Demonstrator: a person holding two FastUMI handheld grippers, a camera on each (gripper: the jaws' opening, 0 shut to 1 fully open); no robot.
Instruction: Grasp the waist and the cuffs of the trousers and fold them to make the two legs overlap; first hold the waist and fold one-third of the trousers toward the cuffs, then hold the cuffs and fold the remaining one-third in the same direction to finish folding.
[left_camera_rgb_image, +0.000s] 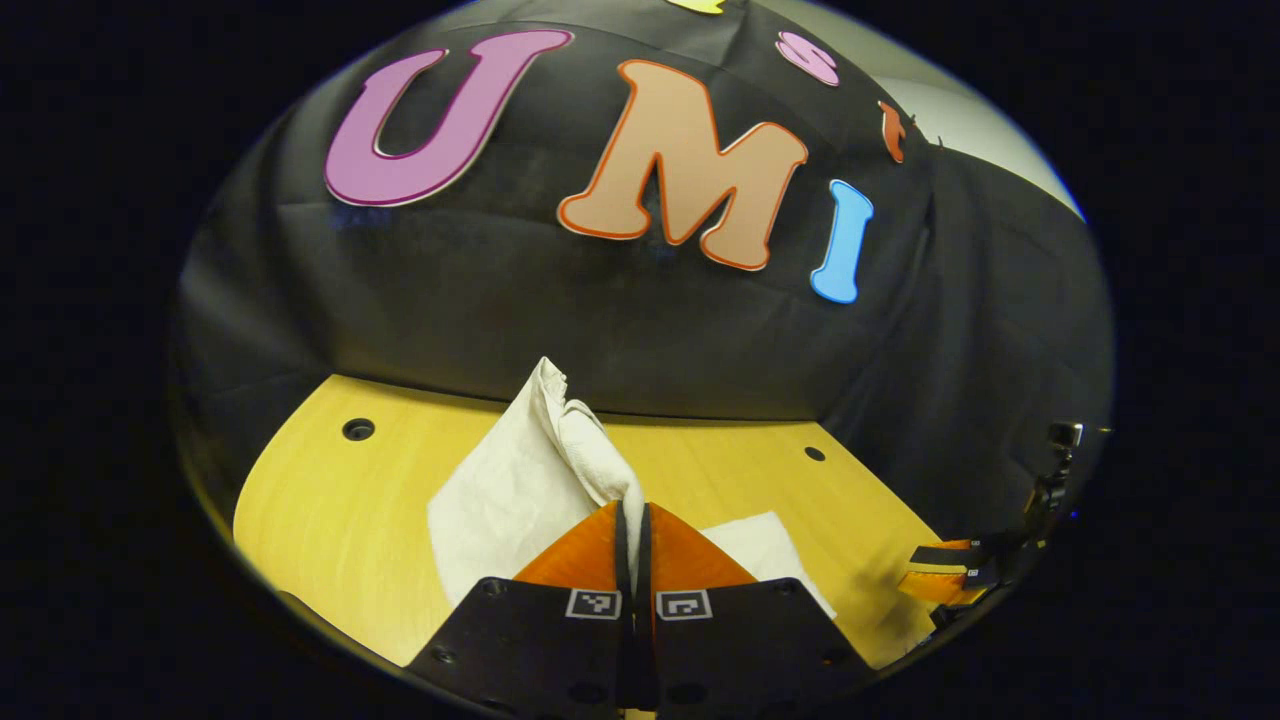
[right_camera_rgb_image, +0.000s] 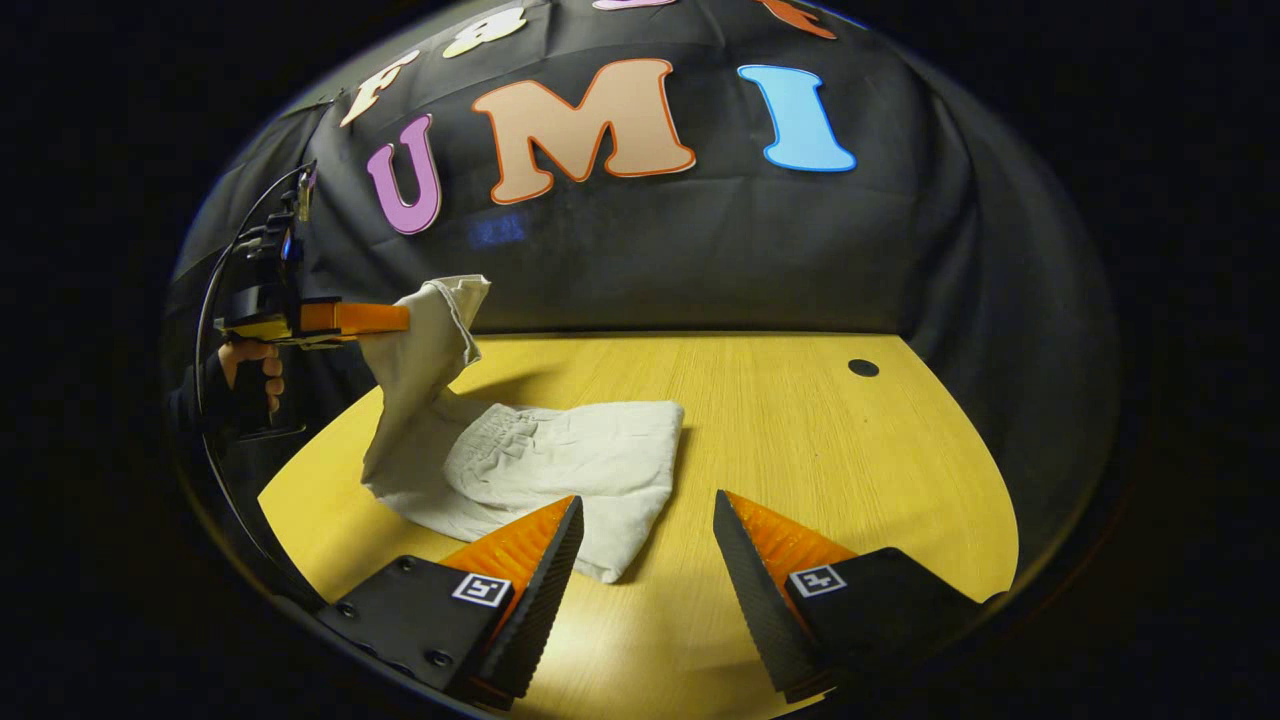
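Fingers of the left gripper (left_camera_rgb_image: 634, 520) press together on a bunch of white cloth: one end of the trousers (left_camera_rgb_image: 520, 480), which we see rising from the fingertips in a crumpled peak. In the left gripper view, the cloth falls away to the left onto the yellow table (left_camera_rgb_image: 330, 500), and a flat piece of it lies just right of the fingers. Far to the right in that view, near the table's edge, we see the right gripper (left_camera_rgb_image: 950, 578) (small and partly cut off).

In the right gripper view, the right gripper (right_camera_rgb_image: 648, 525) has its two fingers spread wide apart, with bare table (right_camera_rgb_image: 800, 440) between them. It holds nothing. The left finger's tip sits over the near edge of the trousers (right_camera_rgb_image: 560, 460); we cannot tell whether it touches them.

From this side we see the trousers as a folded white bundle lying left of the table's middle, gathered fabric showing on top. One end is lifted up and to the left, clamped in the left gripper (right_camera_rgb_image: 400, 318), which a hand (right_camera_rgb_image: 252, 368) holds above the table's left edge. A dark round hole (right_camera_rgb_image: 862, 368) marks the table at the far right.
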